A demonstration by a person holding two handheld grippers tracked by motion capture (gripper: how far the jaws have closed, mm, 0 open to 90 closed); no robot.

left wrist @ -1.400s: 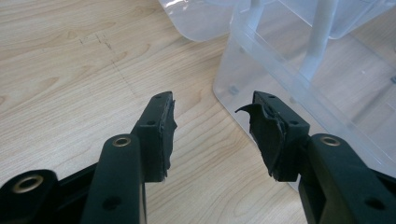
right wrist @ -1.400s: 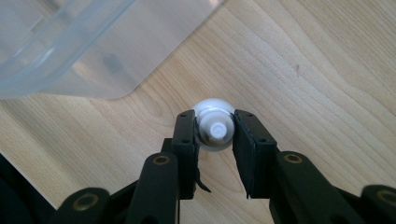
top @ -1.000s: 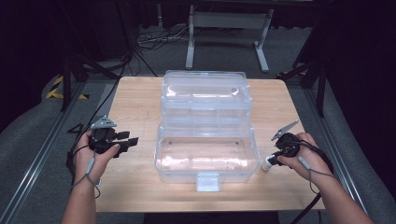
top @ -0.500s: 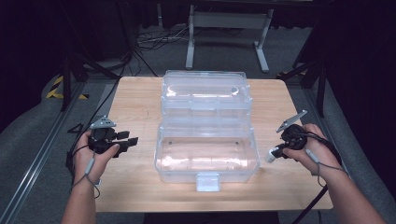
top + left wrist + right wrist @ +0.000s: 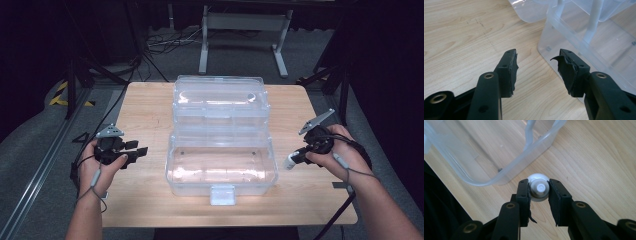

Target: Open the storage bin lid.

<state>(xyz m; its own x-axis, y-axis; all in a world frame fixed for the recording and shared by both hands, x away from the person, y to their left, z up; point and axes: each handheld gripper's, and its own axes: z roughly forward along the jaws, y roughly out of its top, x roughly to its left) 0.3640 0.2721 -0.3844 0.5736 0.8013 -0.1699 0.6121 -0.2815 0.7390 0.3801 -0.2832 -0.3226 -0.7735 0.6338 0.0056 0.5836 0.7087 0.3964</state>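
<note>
The right gripper (image 5: 539, 191) pinches a small white bottle (image 5: 538, 188) end-on between its fingers, carried above the surface (image 5: 150, 200) just right of the open clear box (image 5: 220, 165), probably bound for it. The right gripper view shows the bottle's cap; the high view shows its length. The left gripper (image 5: 537, 67) waits empty, fingers spread, beside the box's left wall.

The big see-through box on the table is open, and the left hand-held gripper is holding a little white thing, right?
Not quite: the right hand-held gripper holds the little white thing, as the right gripper view shows. The left hand-held gripper has nothing between its open jaws. The see-through box is indeed open.
</note>
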